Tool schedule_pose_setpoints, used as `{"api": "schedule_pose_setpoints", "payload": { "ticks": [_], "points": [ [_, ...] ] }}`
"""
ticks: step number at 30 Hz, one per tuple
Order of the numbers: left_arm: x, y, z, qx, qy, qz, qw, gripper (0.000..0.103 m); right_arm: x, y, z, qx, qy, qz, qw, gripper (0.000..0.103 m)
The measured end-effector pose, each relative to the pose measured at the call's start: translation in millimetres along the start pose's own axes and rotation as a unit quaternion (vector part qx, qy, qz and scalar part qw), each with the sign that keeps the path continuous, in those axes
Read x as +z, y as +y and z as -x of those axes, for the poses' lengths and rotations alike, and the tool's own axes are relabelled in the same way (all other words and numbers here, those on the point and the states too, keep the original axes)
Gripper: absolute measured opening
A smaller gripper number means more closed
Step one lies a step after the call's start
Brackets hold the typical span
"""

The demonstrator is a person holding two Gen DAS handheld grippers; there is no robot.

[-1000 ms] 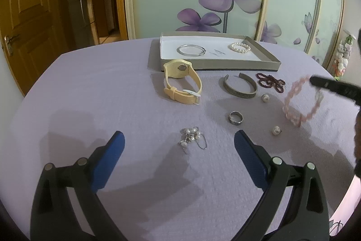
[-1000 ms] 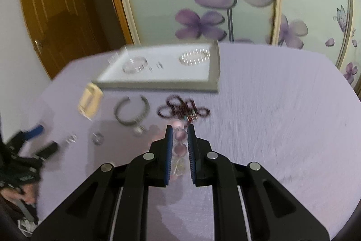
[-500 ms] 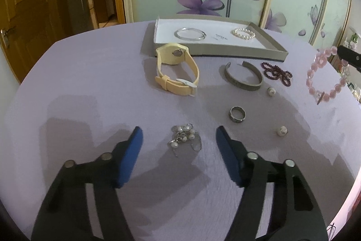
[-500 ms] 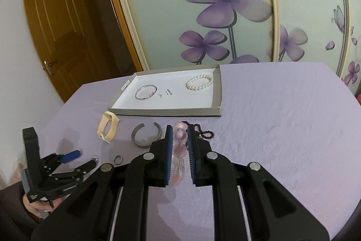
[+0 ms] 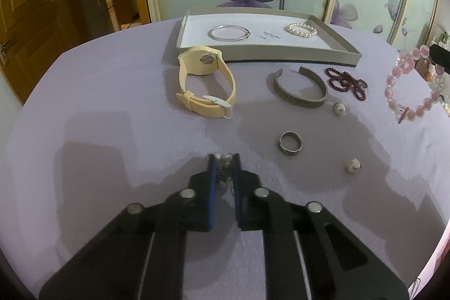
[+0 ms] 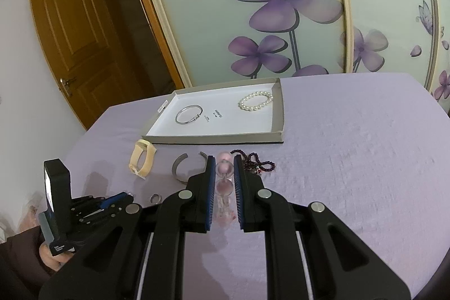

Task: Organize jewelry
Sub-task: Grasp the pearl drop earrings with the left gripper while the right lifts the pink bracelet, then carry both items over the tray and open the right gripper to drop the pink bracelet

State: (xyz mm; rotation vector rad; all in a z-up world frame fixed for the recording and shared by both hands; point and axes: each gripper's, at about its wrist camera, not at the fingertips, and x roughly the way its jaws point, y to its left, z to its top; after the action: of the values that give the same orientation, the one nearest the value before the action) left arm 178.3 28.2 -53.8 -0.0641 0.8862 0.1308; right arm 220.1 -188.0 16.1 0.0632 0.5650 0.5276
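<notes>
Left tongs (image 5: 224, 159) clamping pearl earrings (image 5: 223, 162), right tongs (image 6: 224, 159) gripping pink bracelet (image 5: 407, 86)

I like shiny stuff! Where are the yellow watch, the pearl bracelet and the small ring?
yellow watch (image 5: 203, 60): left wrist view, round case.
pearl bracelet (image 5: 300, 29): left wrist view, beads.
small ring (image 5: 290, 143): left wrist view, band.

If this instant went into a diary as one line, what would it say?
left gripper: shut on pearl earrings | right gripper: shut on pink bead bracelet, lifted | tray: holds bangle, pearl bracelet
</notes>
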Motion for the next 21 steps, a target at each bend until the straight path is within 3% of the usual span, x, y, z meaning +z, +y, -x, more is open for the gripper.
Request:
{"api": "schedule_pose_setpoints", "payload": {
  "ticks": [7,21],
  "points": [
    [3,7,14,-0.018,-0.013,-0.004,0.9998,0.004,6,2,7,0.001,-0.015,0.002,1.0,0.013],
    [58,17,81,-0.054,-0.105,-0.002,0.993,0.004,22,5,17,0.003,-0.039,0.007,0.999,0.013]
  ]
}}
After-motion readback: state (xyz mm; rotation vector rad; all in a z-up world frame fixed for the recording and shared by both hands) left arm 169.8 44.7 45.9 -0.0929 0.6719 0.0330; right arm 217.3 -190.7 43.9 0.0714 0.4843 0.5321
